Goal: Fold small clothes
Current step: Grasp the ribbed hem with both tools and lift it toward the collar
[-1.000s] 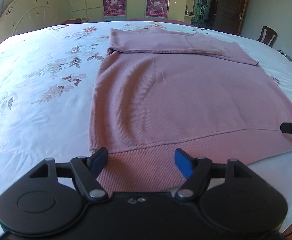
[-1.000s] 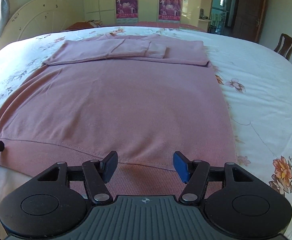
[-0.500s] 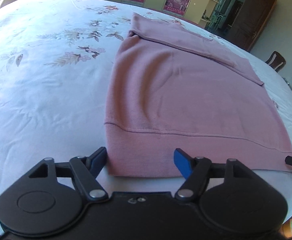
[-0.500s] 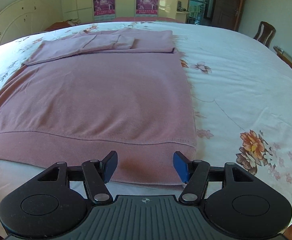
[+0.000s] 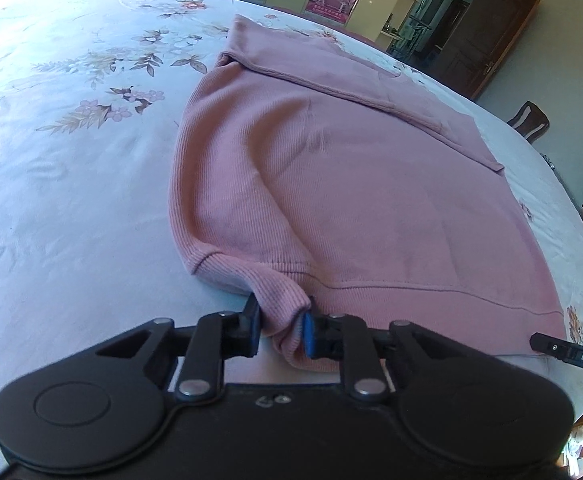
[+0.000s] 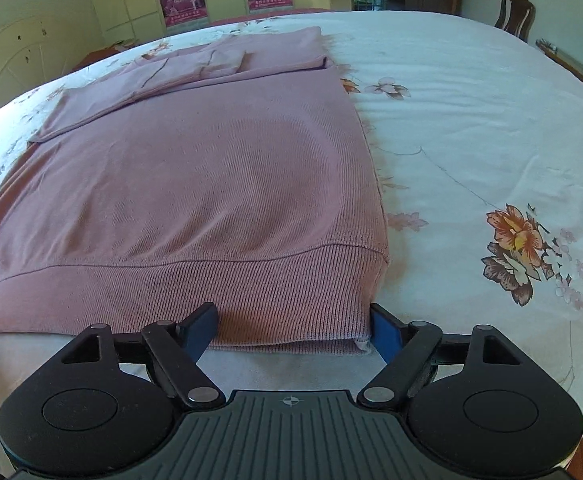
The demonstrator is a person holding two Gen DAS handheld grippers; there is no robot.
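- You're pinching the ribbed hem corner of the pink knit sweater (image 5: 331, 184) with your left gripper (image 5: 279, 326), bunching it off the floral bedsheet (image 5: 71, 184).
- Your right gripper (image 6: 293, 322) is sitting spread around the sweater's other hem corner, not yet clamping.
- Sleeves are lying folded across the sweater's top; the body fold is remaining.
- Only the right view is showing the loose corner.

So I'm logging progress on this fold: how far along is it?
Done: the sleeves lie folded across the pink sweater's top. In hand: the left tongs pinch the hem's left corner; the right tongs are open around the right corner, not yet gripping. Left: lifting the hem toward the top.
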